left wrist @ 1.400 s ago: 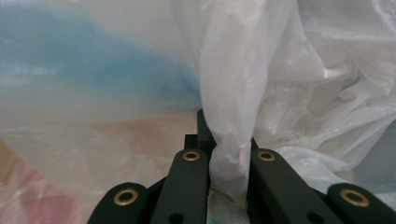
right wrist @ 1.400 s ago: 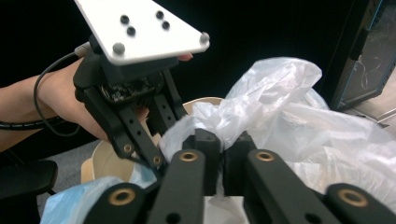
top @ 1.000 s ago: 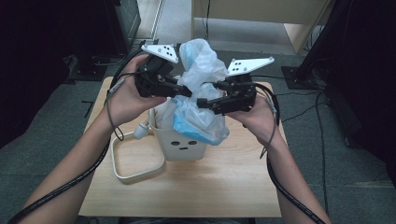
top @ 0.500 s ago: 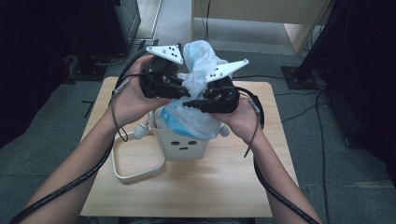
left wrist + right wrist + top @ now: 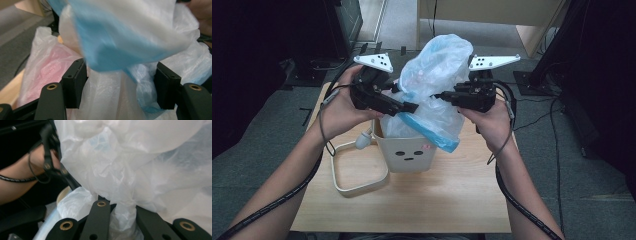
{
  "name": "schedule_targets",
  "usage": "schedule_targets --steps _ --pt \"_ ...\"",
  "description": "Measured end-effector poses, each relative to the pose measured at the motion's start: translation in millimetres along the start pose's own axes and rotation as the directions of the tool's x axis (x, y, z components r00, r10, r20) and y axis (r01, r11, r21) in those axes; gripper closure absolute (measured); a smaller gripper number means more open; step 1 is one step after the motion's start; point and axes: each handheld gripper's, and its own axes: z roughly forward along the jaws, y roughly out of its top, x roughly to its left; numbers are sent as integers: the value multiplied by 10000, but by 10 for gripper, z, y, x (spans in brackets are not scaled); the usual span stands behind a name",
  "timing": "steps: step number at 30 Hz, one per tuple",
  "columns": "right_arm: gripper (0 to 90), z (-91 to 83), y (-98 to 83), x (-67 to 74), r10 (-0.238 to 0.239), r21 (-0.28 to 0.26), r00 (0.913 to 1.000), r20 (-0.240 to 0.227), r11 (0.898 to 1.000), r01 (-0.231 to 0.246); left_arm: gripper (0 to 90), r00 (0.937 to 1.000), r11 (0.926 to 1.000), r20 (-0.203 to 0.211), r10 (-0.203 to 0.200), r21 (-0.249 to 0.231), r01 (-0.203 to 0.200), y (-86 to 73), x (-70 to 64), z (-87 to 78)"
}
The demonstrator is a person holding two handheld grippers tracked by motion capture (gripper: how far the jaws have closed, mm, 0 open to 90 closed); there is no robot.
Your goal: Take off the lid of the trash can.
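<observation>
A thin white and blue plastic bag (image 5: 439, 65) billows up out of a small white bin (image 5: 407, 157) with a drawn face, which stands on the wooden table (image 5: 412, 205). My right gripper (image 5: 439, 96) comes in from the right; its jaws have just been closing and are shut on a twisted neck of the bag (image 5: 130, 170), as the right gripper (image 5: 122, 212) view shows. My left gripper (image 5: 409, 106) reaches in from the left. Its jaws have just been opening and stand apart in the left gripper (image 5: 120, 87) view, with bag (image 5: 107, 100) plastic loose between them.
A white loop-shaped frame (image 5: 357, 175) lies flat on the table left of the bin, a small white knob at its top. Dark equipment stands on the floor at both sides. A pale wooden cabinet (image 5: 492, 15) is behind the table, and cables run over the grey floor.
The left jaws have let go of the bag and spread. The right jaws have closed on it. The two grippers have drawn apart, and the bag stands taller.
</observation>
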Motion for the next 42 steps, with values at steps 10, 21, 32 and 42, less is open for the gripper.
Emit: schedule_targets --steps 10,21,32,42 --pt "879 104 -40 4 -230 516 9993 296 9984 215 867 10000 9848 35 46 1737 -51 12 -44 215" --pt "316 294 -142 52 -1113 1401 9934 258 9844 1067 893 9997 9977 223 -139 668 124 153 -28 1" --pt "401 583 -76 192 -1923 2033 9809 278 9619 1828 895 9982 9933 274 541 1006 -566 296 -189 91" --pt "715 572 -118 172 -1855 2141 9826 128 9604 1785 880 9979 9972 260 585 449 -596 215 -155 79"
